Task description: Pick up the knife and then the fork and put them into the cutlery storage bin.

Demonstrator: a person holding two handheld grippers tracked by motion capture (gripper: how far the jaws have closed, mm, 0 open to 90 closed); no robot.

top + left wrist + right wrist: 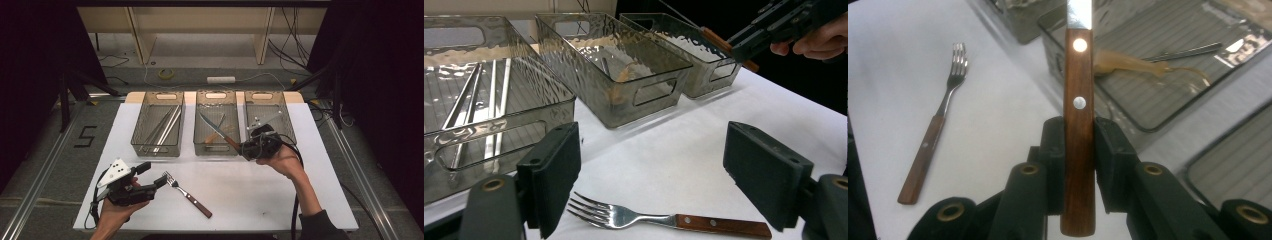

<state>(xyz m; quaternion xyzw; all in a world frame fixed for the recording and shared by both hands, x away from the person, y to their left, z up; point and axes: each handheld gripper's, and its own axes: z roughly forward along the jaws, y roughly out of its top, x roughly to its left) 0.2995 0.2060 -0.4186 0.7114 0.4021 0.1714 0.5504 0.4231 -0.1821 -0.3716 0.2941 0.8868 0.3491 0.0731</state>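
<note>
Nearest, on the white table (300,195), lay a wooden-handled fork (187,193), just ahead of the left hand-held gripper (161,181), jaws wide apart and empty, likely poised to take it. Farther off, clamped in the right hand-held gripper (1079,165) by its handle: a knife (1078,120), blade out over the middle bin (216,149), probably for dropping in. Rivets plain in the right gripper view, lost from above.

A pale wooden shelving frame (200,30) is seen beyond the white table (310,190); black curtains (30,75) are hung beside it.
</note>
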